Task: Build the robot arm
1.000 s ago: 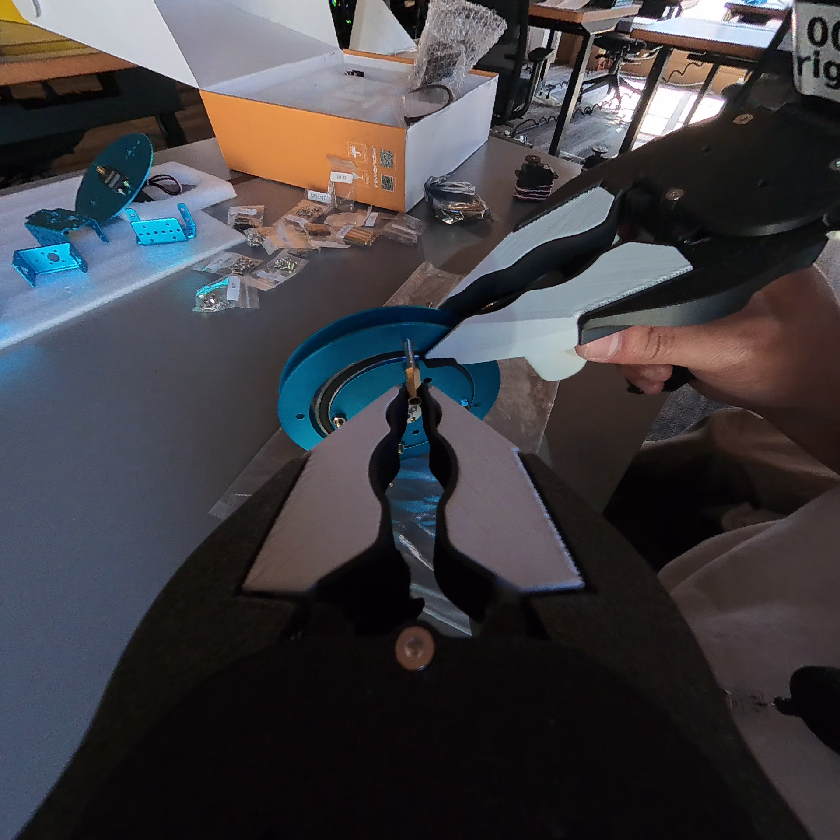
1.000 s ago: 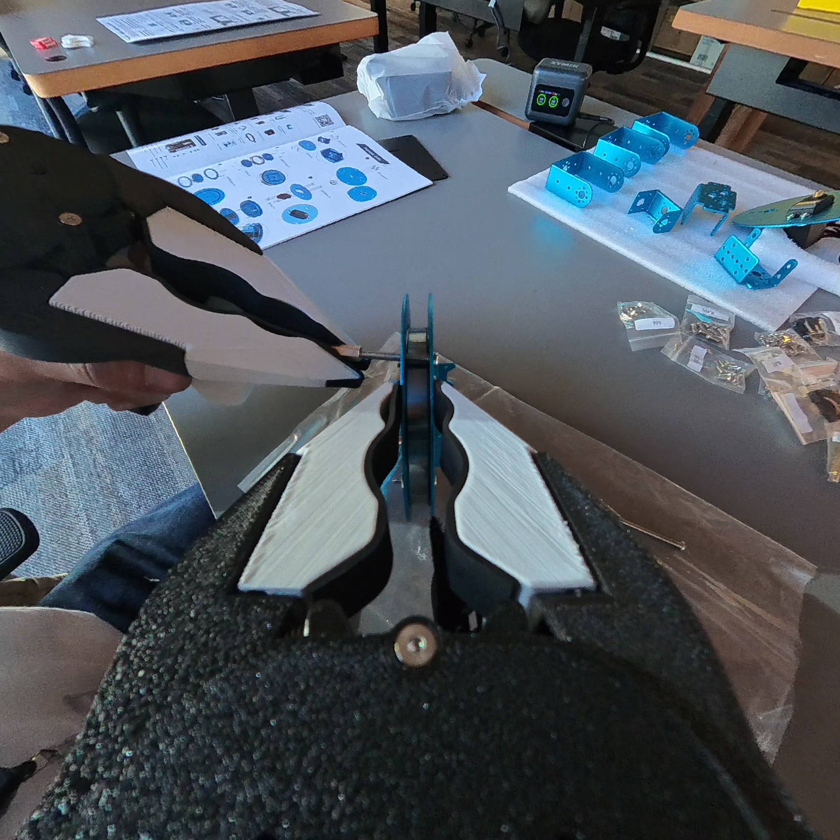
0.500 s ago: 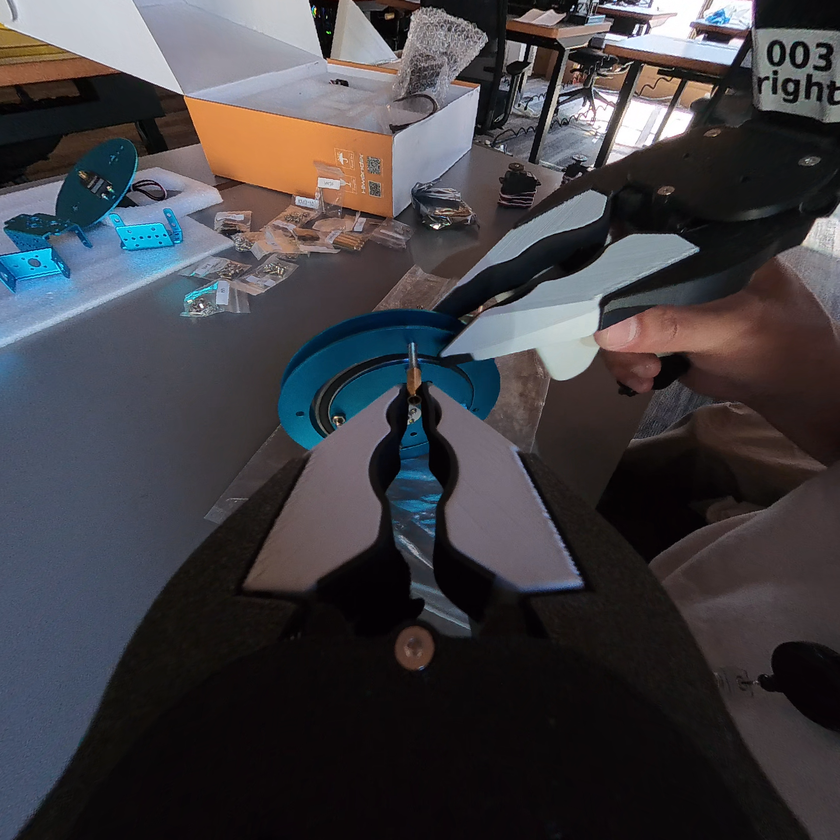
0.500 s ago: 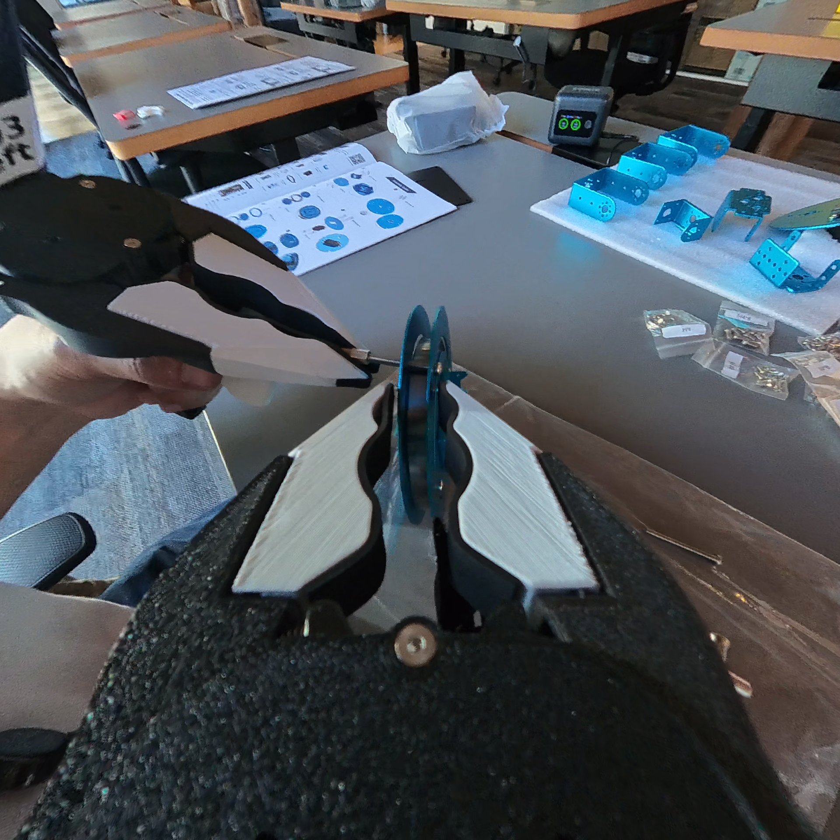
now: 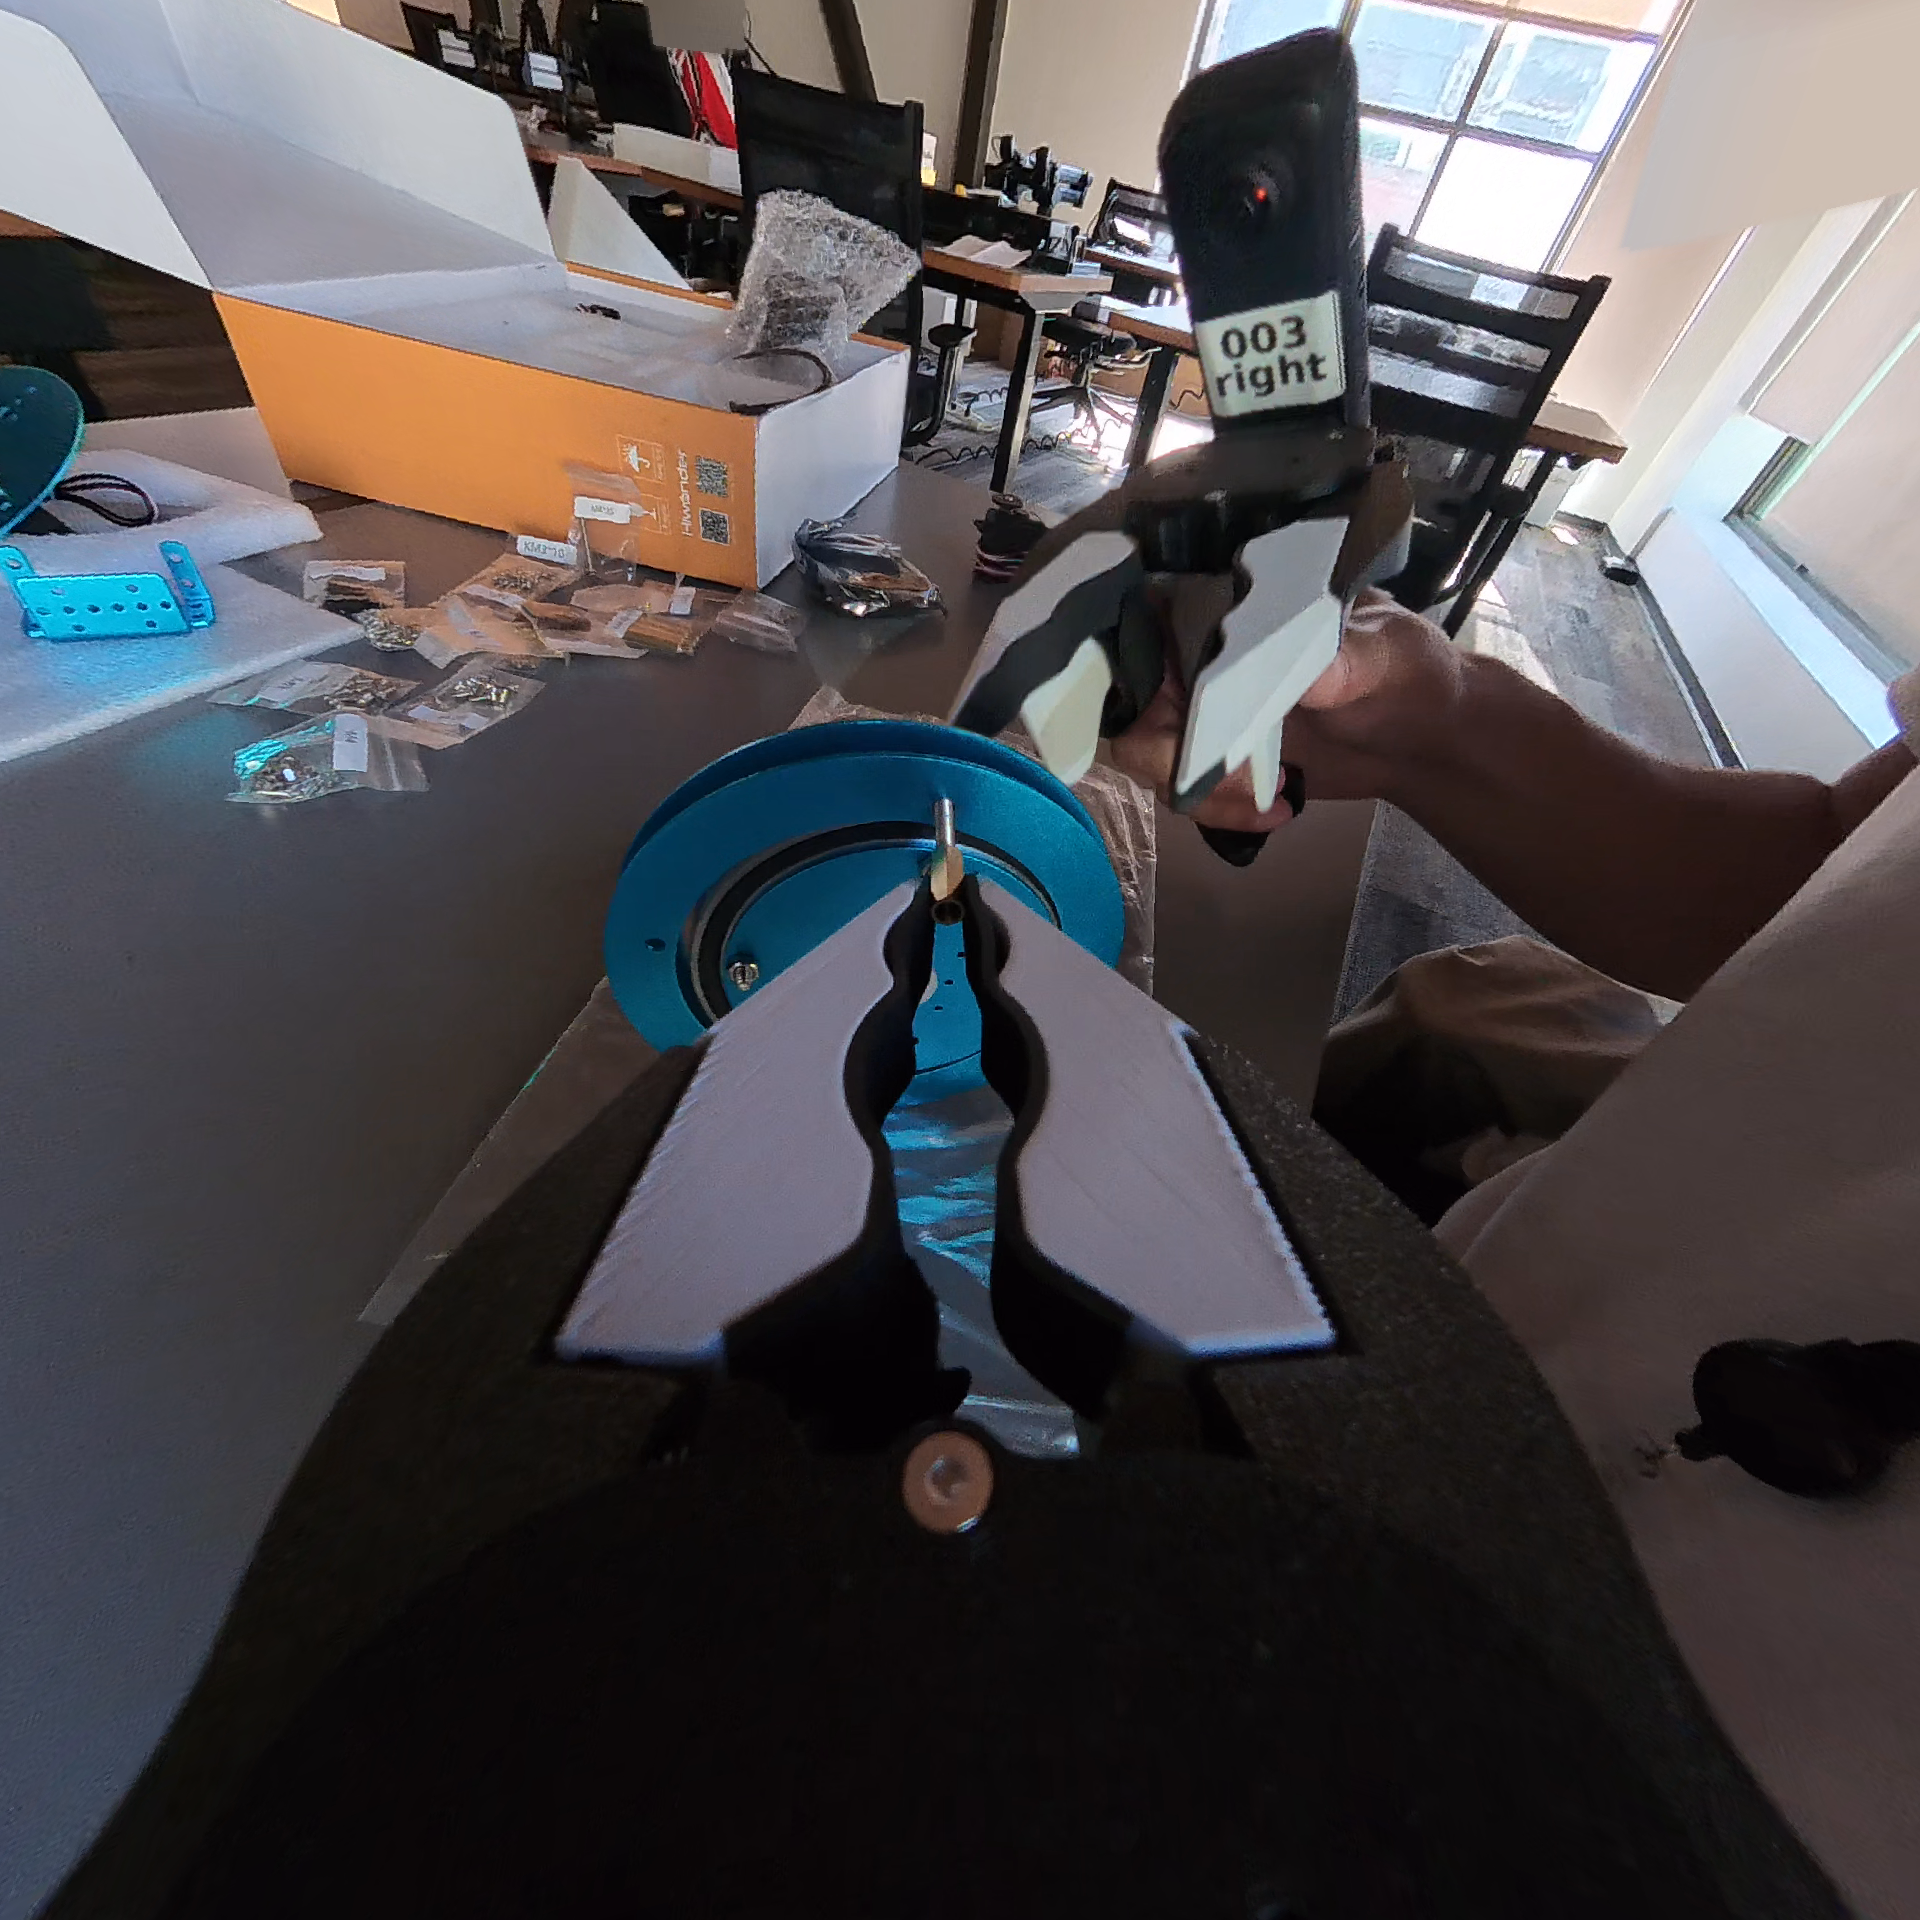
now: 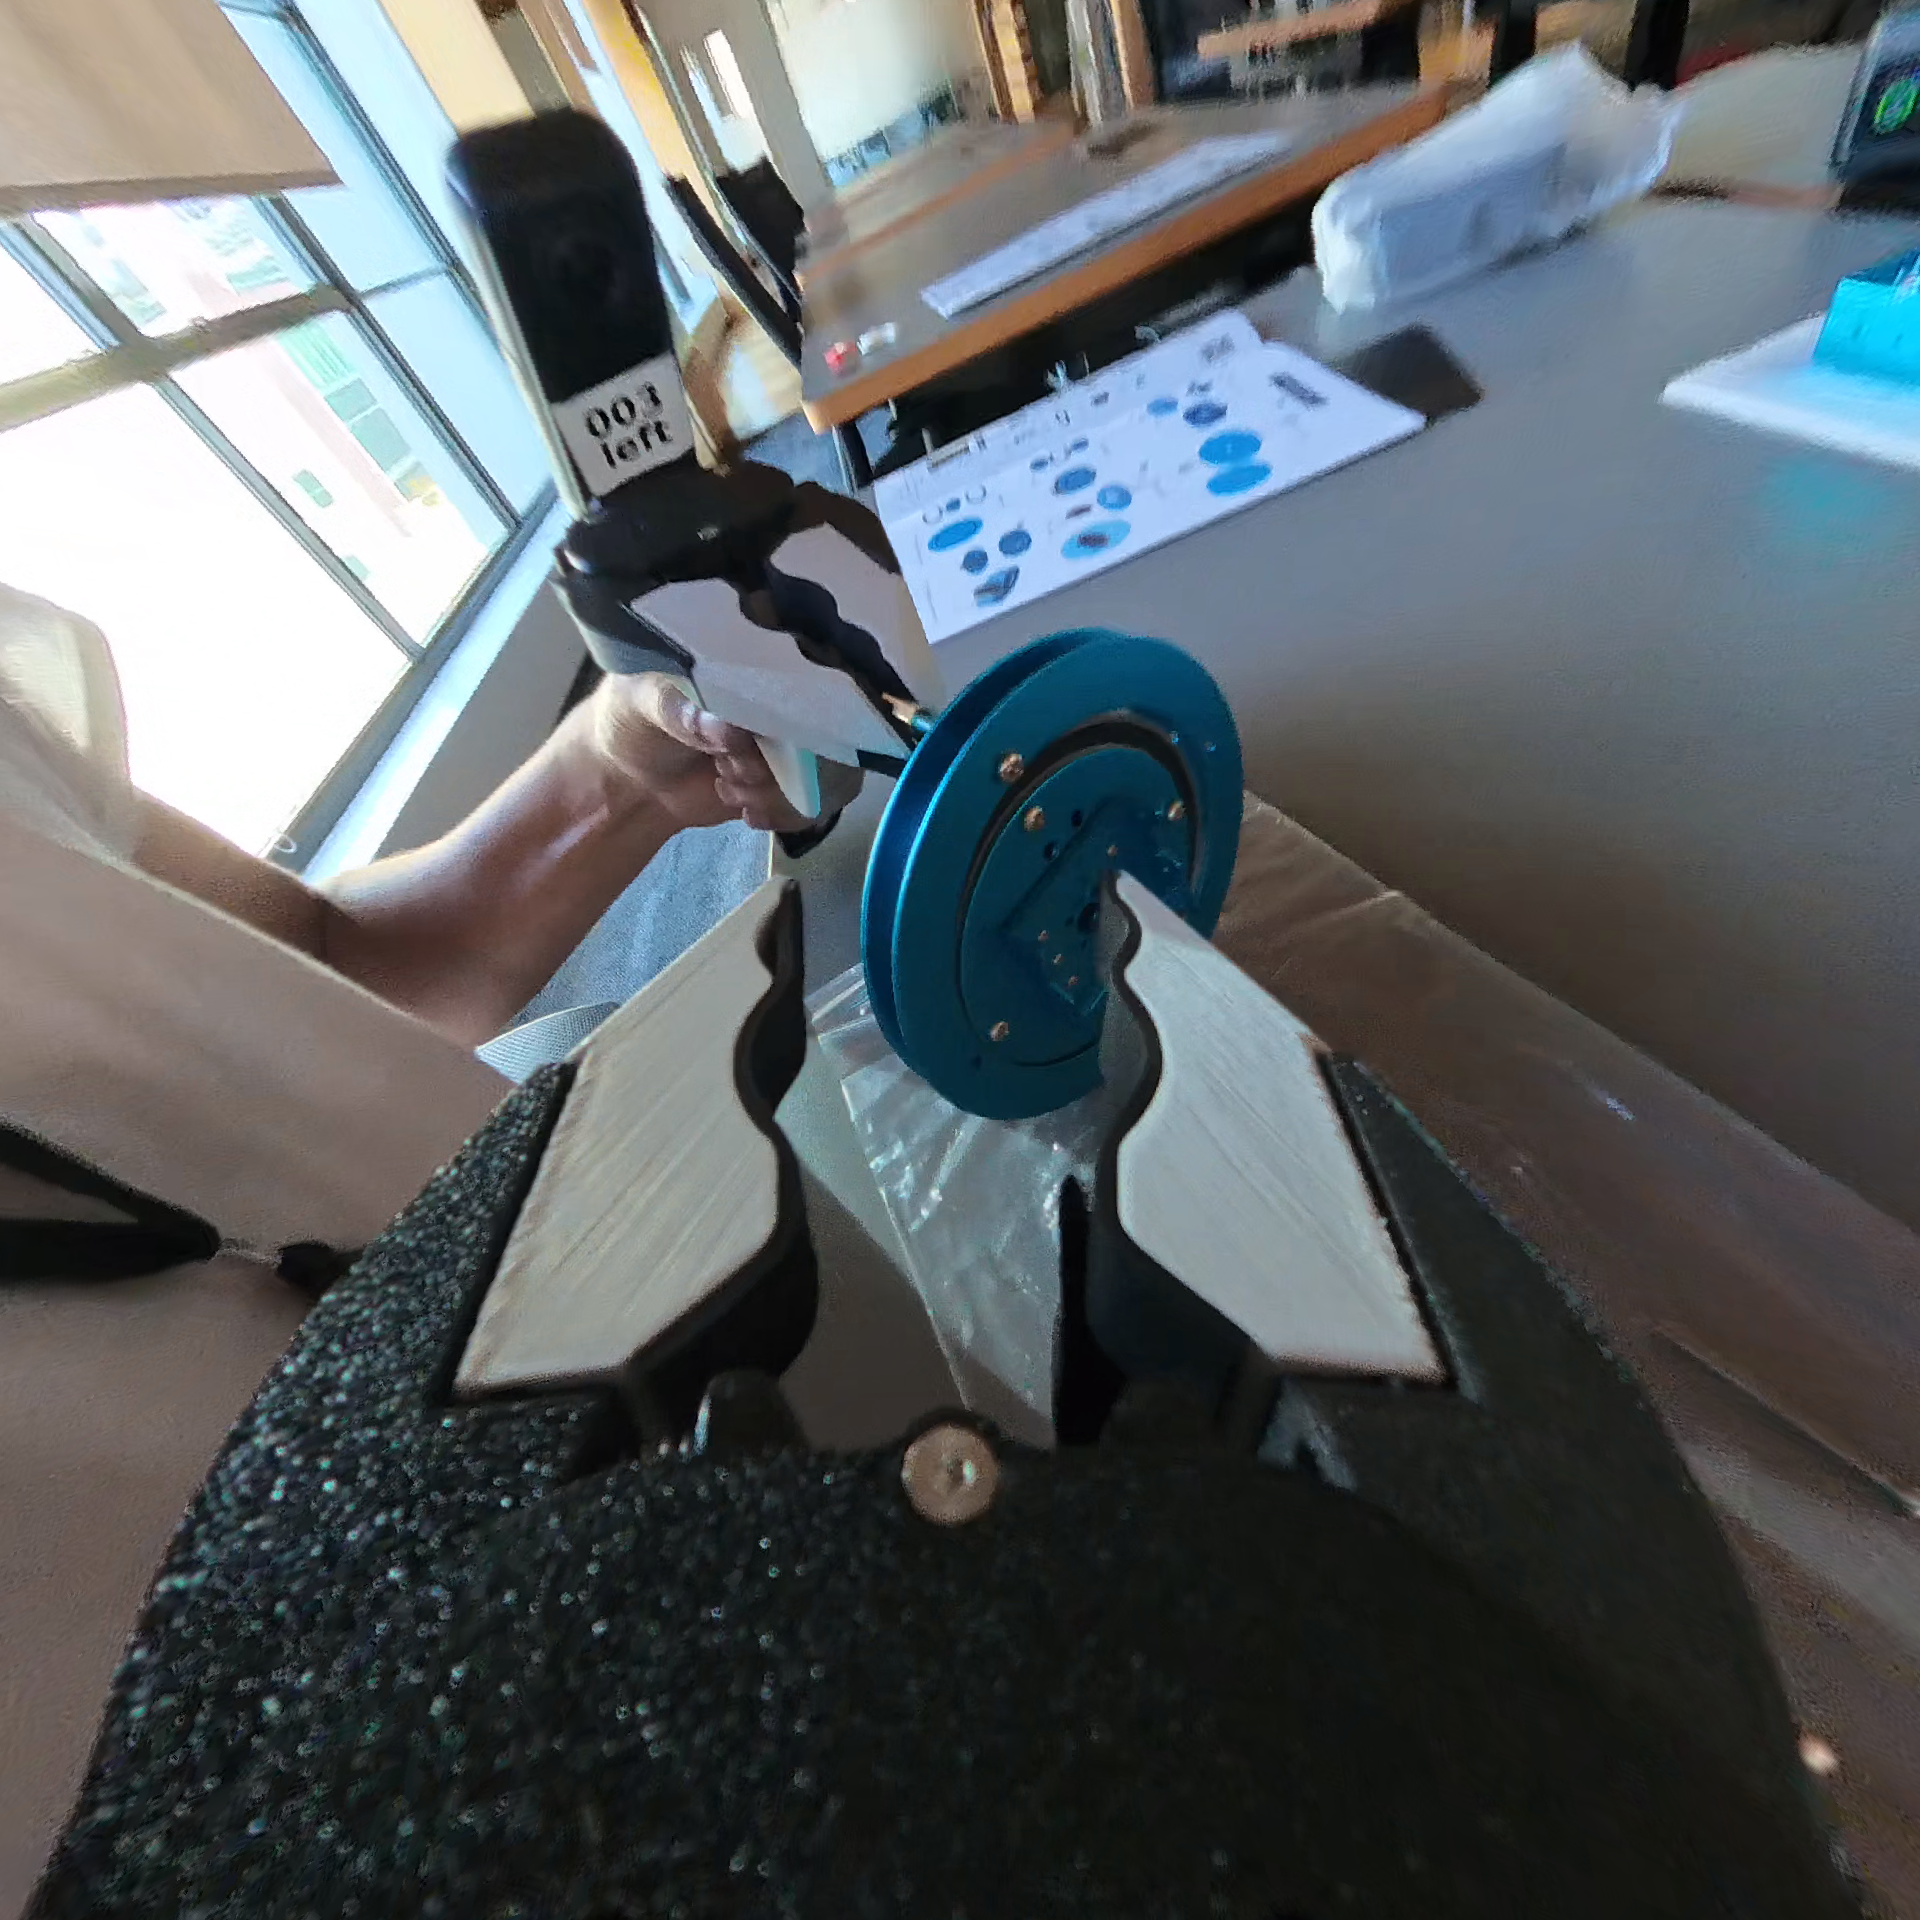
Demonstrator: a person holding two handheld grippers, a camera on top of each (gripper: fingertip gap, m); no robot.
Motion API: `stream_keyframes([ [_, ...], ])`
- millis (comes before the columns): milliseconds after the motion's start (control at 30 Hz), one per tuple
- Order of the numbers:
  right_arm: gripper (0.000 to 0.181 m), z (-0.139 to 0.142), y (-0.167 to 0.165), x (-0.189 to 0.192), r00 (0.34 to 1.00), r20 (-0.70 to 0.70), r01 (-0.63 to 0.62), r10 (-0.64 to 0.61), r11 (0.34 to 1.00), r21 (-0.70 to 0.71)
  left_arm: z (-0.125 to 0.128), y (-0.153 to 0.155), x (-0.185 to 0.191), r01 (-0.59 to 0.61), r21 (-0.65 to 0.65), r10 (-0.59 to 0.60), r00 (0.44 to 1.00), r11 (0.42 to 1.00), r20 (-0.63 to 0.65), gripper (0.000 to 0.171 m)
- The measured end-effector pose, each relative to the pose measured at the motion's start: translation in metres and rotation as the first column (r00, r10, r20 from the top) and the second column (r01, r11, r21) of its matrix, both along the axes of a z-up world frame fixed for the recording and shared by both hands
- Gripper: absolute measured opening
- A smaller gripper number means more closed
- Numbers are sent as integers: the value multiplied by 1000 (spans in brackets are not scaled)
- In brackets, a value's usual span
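Observation:
A blue metal disc (image 5: 821, 800) with two flanges stands on edge on a clear plastic bag (image 6: 956, 1153) near the table's edge. My left gripper (image 5: 945, 912) is shut on a small brass standoff (image 5: 943, 868) whose threaded end sits against the disc's face. In the right wrist view the left gripper (image 6: 896, 719) meets the disc (image 6: 1195, 748) from the far side. My right gripper (image 6: 956, 894) is open and empty, its fingers on either side of the disc's near rim and apart from it. In the left wrist view the right gripper (image 5: 1138, 743) hangs raised behind the disc.
An orange and white box (image 5: 499, 426) stands open at the back. Small bags of screws (image 5: 468, 634) lie before it. A white foam sheet (image 5: 114, 675) carries blue brackets. An open manual (image 6: 1122, 478) lies beyond the disc. The table edge and a person's lap are close by. The tips of one gripper are about 5 cm away from the tips of the other.
My right gripper has opened, let go of the blue disc and drawn back and up. My left gripper stays shut on the standoff at the disc.

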State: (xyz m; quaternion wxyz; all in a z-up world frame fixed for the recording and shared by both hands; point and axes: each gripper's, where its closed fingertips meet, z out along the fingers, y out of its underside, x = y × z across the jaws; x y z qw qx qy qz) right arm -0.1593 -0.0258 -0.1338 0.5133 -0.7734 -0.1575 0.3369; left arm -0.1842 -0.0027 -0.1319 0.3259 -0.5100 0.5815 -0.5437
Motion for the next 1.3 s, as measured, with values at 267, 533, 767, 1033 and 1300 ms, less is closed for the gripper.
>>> stream_keyframes([
  [267,23,-1,24,-13,950,151,262,-275,960,101,1,8,2,-10,-27,10,1000,1000,6,4],
  [533,12,-1,23,1,887,223,388,-403,915,112,1,5,5,-33,-87,35,999,996,12,6],
  [767,12,-1,25,0,864,270,404,-425,905,130,1,10,0,-128,19,129,987,992,-99,7],
  [1033,12,0,25,-2,856,286,406,-430,903,141,1,11,-1,-140,170,171,969,975,-179,5],
  [1300,14,0,22,-2,898,227,363,-378,926,105,2,9,0,-117,145,139,979,983,-149,4],
])
